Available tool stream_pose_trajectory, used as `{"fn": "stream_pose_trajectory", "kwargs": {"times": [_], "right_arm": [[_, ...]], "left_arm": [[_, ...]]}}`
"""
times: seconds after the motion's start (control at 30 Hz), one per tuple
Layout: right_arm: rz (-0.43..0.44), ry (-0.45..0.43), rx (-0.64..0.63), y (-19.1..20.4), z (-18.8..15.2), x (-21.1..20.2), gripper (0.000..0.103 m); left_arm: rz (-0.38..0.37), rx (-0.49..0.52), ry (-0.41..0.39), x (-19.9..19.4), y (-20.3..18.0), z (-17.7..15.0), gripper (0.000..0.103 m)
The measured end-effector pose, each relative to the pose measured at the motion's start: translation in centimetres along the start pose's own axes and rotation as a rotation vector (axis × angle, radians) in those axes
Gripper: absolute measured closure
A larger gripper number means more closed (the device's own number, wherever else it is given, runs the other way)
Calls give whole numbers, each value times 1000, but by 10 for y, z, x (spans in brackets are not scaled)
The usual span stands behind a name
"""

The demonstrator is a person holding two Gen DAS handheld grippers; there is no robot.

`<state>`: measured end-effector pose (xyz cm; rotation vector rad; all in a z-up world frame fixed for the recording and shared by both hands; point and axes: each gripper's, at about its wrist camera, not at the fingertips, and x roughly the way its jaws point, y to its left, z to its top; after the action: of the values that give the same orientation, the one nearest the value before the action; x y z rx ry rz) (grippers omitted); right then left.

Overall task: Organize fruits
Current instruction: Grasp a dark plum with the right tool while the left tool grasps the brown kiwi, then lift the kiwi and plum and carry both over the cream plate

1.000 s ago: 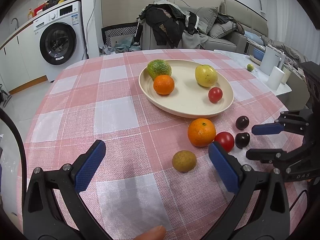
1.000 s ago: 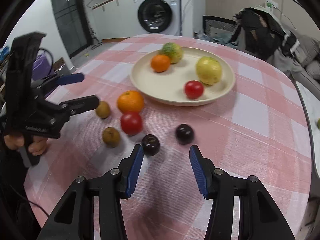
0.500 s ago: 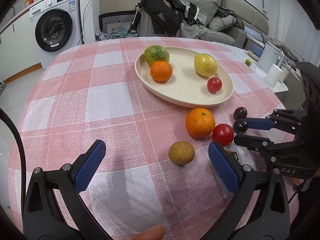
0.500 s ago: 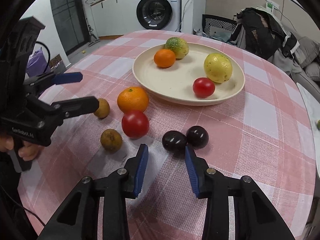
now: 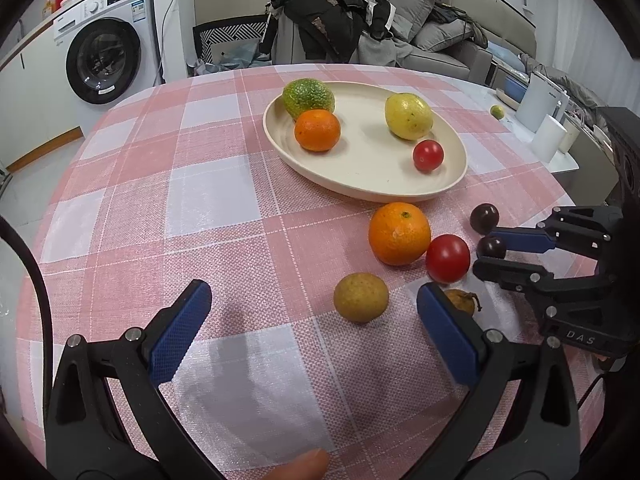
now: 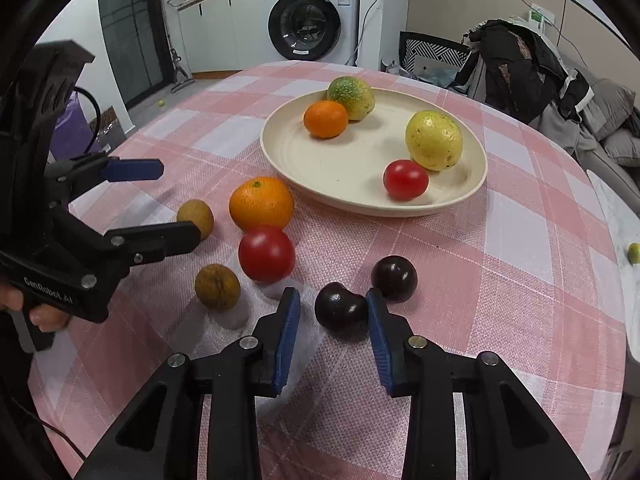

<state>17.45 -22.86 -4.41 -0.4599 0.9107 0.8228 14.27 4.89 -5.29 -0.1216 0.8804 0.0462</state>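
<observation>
A cream plate (image 5: 360, 176) (image 6: 320, 160) holds a green fruit, a small orange, a yellow fruit and a red tomato. On the cloth lie an orange (image 6: 261, 203), a tomato (image 6: 266, 253), two brown fruits (image 6: 217, 286) (image 6: 195, 217) and two dark plums. My right gripper (image 6: 333, 308) is open, its jaws around the near plum (image 6: 340, 306), the right pad touching it; the other plum (image 6: 394, 278) is just behind. My left gripper (image 5: 316, 320) is open and empty, with a brown fruit (image 5: 361, 297) just ahead between its fingers.
The round table has a pink and white checked cloth (image 5: 200, 184). A washing machine (image 5: 104, 64) stands behind it at the left, and a chair piled with clothes (image 5: 332, 20) behind the far edge. A side table with white containers (image 5: 548, 136) stands to the right.
My right gripper has moved forward and narrowed around the near dark plum. My left gripper has moved slightly forward and stayed open.
</observation>
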Motion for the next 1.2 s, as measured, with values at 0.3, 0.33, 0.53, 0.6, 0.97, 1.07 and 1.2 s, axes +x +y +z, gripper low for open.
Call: {"fn": "stream_pose_trajectory", "kwargs": {"times": [0.3, 0.33, 0.53, 0.6, 0.97, 1.07, 1.2], "right_arm": [[-15, -20, -34, -2, -3, -10, 78], [-17, -28, -32, -3, -2, -13, 78], [4, -88, -12, -7, 1, -29, 78], [7, -97, -14, -6, 1, -31, 78], [18, -120, -15, -2, 2, -34, 78], [20, -135, -9, -4, 3, -37, 78], [16, -160, -9, -3, 4, -42, 78]], "left_arm": [[-8, 8, 19, 3, -1, 0, 10], [-12, 7, 23, 4, -1, 0, 15], [-43, 24, 37, 9, -5, -2, 39], [-52, 32, 34, 8, -6, -3, 49], [-90, 69, -14, -3, -15, -2, 78], [-80, 76, -37, -10, -17, 0, 78], [-57, 82, -68, -17, -18, 3, 78]]}}
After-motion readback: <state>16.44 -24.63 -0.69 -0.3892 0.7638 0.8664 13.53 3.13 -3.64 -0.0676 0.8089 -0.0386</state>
